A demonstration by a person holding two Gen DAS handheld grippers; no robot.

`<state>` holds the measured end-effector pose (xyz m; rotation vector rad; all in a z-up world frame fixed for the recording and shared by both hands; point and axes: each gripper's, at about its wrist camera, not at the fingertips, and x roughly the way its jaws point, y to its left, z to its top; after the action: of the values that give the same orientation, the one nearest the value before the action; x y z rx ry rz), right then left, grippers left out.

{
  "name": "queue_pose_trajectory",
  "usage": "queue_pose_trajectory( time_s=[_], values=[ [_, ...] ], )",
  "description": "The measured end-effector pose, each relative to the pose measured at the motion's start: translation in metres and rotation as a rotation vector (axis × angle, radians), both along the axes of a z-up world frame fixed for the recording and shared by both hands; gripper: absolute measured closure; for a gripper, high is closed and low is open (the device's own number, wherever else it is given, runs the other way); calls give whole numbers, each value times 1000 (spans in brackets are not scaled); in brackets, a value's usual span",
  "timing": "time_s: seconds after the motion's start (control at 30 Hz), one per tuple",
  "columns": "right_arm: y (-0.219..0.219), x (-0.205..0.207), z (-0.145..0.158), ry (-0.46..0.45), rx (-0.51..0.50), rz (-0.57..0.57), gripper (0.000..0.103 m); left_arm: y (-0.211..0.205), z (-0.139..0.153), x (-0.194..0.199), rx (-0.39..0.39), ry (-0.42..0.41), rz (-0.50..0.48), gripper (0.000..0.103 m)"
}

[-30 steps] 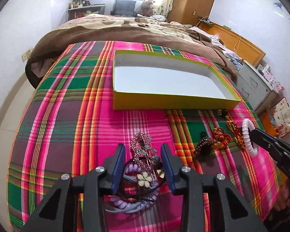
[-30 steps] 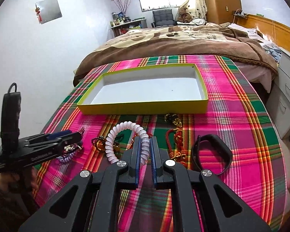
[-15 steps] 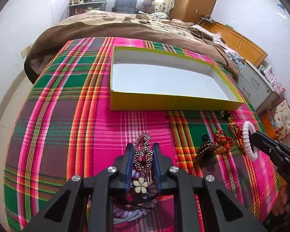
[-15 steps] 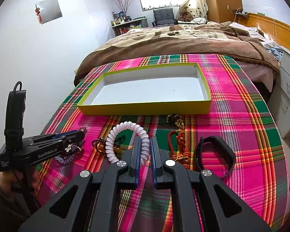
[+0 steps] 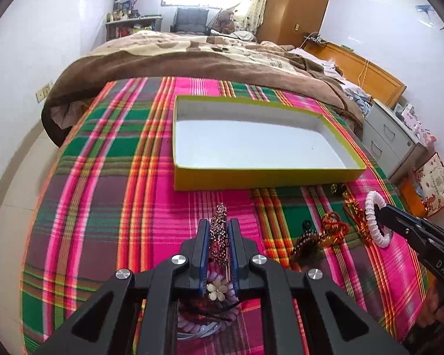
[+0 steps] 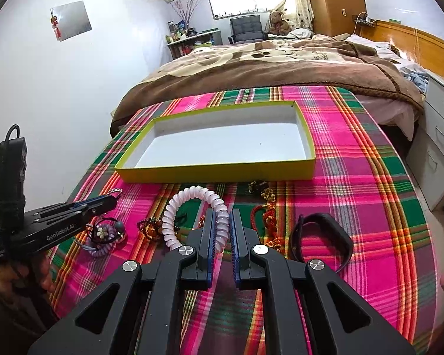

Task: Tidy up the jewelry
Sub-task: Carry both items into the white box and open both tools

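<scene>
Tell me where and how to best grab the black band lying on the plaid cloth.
Take the black band across one thin strip of its loop, probably the far arc, coming straight down from above. It lies flat and open on the plaid cloth, so one finger can drop inside the loop and one outside. The red cord ornament crowds its left side.

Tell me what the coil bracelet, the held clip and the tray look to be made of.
Coil bracelet: glossy pale-pink plastic, judging by its smooth spiral. Clip: probably metal, studded with glinting stones. Tray: likely cardboard, yellow-green outside, matte white inside, with thin, straight walls.

Black gripper frames, blue fingers (image 5: 203,245), silver screws.
</scene>
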<state>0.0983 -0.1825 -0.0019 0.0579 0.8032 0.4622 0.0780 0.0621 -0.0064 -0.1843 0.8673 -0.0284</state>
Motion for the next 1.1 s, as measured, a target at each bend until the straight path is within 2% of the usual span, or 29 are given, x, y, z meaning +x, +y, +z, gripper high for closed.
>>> queue_pose_trajectory(
  time_s=[0.3,0.57,0.63,0.73,1.1],
  values=[
    [-6,18,20,-39,-10,-33,94,5,32,19,-1,-69,4,91],
    [-10,68,33,-51,-52,-95,94,12,45,64,-20,-99,10,91],
    [-10,83,32,-49,-79,-110,94,11,45,77,1,-99,1,91],
    [-8,103,26,-26,-90,-117,94,15,39,95,-37,-77,-3,91],
    [7,156,4,-5,-174,-128,94,14,13,149,-19,-21,-2,91]
  ],
)
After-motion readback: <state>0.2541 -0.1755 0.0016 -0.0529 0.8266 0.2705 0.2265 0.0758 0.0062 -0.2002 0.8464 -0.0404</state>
